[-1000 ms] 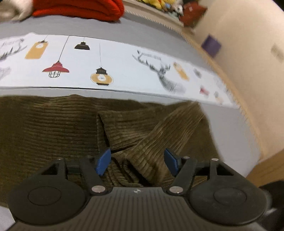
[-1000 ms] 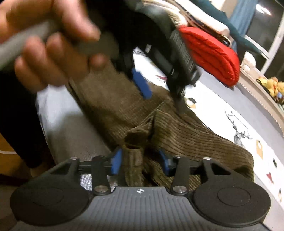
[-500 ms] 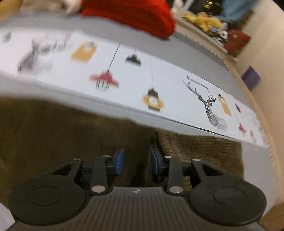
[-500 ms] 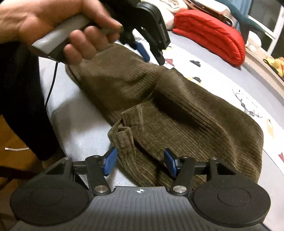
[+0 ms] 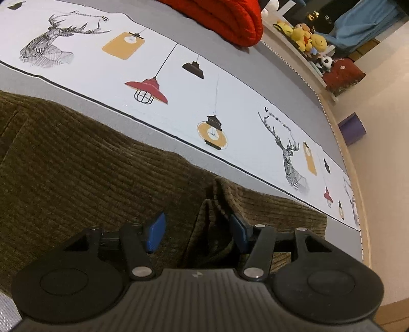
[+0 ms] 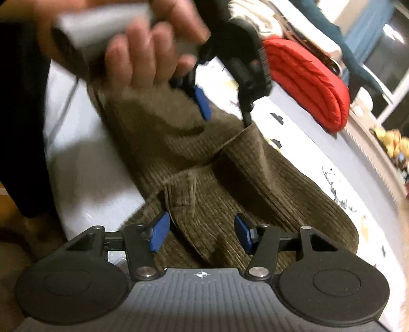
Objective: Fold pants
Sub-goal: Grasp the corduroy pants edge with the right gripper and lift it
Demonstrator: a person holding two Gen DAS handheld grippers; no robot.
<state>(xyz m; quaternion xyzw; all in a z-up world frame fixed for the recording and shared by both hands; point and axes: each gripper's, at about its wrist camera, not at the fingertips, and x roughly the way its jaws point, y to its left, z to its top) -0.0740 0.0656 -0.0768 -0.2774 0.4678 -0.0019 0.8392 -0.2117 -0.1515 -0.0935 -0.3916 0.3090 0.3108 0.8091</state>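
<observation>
The biggest thing I see is the bed (image 5: 255, 84), grey with a wide white sheet panel (image 5: 179, 84) printed with lamps and deer heads running across it. Over its near part lie the pants (image 5: 76, 166), brown corduroy, spread in a broad mass with a raised ridge of cloth near the middle of my left view. In the right view the same pants (image 6: 255, 184) stretch from the bed's edge toward the printed band, with a small flap turned up near the front and a corner lifted toward the other tool.

At the far side of the bed I see a folded red blanket (image 5: 225, 18), and past it a shelf with yellow stuffed toys (image 5: 304, 35). A purple box (image 5: 352, 129) sits on the floor by the wall.

My left gripper (image 5: 198, 231) sits low over the pants with its blue pads spread apart; the ridge of cloth stands between them, close to the right pad, but nothing is pinched. From the right view I see that same gripper (image 6: 225, 107) blurred, held by a hand (image 6: 143, 51), and one finger tip meets the lifted corner.

My right gripper (image 6: 202, 231) is spread wide too, just above the turned-up flap, with cloth lying between the pads and not gripped.
</observation>
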